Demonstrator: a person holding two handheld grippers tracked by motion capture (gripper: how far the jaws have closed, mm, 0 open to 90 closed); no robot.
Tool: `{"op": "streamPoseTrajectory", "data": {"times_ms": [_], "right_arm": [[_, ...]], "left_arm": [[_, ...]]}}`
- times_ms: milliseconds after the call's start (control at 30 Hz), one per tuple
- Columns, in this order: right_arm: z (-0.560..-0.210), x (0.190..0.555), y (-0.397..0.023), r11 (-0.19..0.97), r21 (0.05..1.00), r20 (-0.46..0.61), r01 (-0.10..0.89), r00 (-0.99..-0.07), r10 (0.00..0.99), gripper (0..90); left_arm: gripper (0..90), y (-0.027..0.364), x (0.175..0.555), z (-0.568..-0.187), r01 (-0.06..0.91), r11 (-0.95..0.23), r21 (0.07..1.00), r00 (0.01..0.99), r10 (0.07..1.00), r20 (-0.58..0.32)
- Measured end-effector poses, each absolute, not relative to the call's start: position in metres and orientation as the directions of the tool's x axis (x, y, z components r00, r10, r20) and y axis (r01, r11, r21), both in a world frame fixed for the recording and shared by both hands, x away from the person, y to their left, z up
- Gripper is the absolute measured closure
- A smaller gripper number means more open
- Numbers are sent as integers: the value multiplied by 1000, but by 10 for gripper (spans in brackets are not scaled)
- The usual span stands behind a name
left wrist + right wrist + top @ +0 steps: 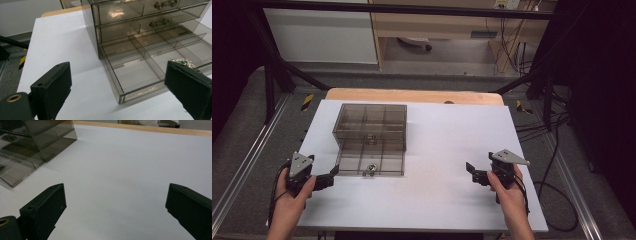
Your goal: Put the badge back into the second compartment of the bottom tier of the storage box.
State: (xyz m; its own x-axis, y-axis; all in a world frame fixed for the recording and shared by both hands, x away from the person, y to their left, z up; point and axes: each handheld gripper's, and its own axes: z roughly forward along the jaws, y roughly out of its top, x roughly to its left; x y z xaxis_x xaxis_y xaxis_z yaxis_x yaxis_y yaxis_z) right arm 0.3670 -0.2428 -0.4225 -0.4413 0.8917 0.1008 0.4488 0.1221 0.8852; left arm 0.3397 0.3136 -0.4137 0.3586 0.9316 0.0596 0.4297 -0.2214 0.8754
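A smoky, see-through plastic drawer chest (pixel 370 120) stands on the white surface (pixel 442 160), left of the middle and toward the far edge, and its walls are dark-tinted yet clear enough to show the partitions inside. Its lowest drawer (pixel 370 162) is pulled out toward the person and lies flat on the surface; thin clear walls divide it into a grid of compartments. In the front middle compartment lies a small glittery object (pixel 371 169), silver with a touch of green as the left gripper view shows it, too small to identify further. The two upper drawers are closed, and each carries a small rounded knob (pixel 156 23) on its front, seen through the tinted plastic in the left gripper view. The left gripper (pixel 326 179) is held in the person's left hand (pixel 292 192) just off the front left corner of the open drawer, close to it but not touching; its jaws stand wide apart with nothing between them, the drawer's near corner framed in the gap. The right gripper (pixel 472 172) is held in the right hand (pixel 508 192) well apart from the chest, over bare white surface on the right side, and its jaws are likewise spread wide and hold nothing.
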Motion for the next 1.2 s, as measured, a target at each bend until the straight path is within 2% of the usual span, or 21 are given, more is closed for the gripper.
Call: {"op": "streamPoseTrajectory", "data": {"times_ms": [233, 600, 667, 900, 1200], "right_arm": [[-426, 367, -245, 125, 878, 101, 462, -435, 895, 36], [-431, 367, -241, 176, 860, 76, 479, -461, 884, 33], [-431, 367, -242, 177, 858, 76, 482, -460, 885, 33], [-433, 369, -241, 180, 849, 83, 497, -461, 883, 31], [-435, 370, -239, 189, 839, 86, 510, -468, 880, 29]], "left_arm": [[79, 308, 331, -398, 418, -201, 886, 368, 929, 38], [82, 263, 320, -401, 435, -295, 851, 502, 864, 43], [91, 261, 320, -401, 452, -302, 839, 498, 866, 44], [377, 260, 319, -405, 473, -346, 810, 524, 850, 57], [707, 269, 322, -414, 504, -352, 788, 543, 840, 28]]}}
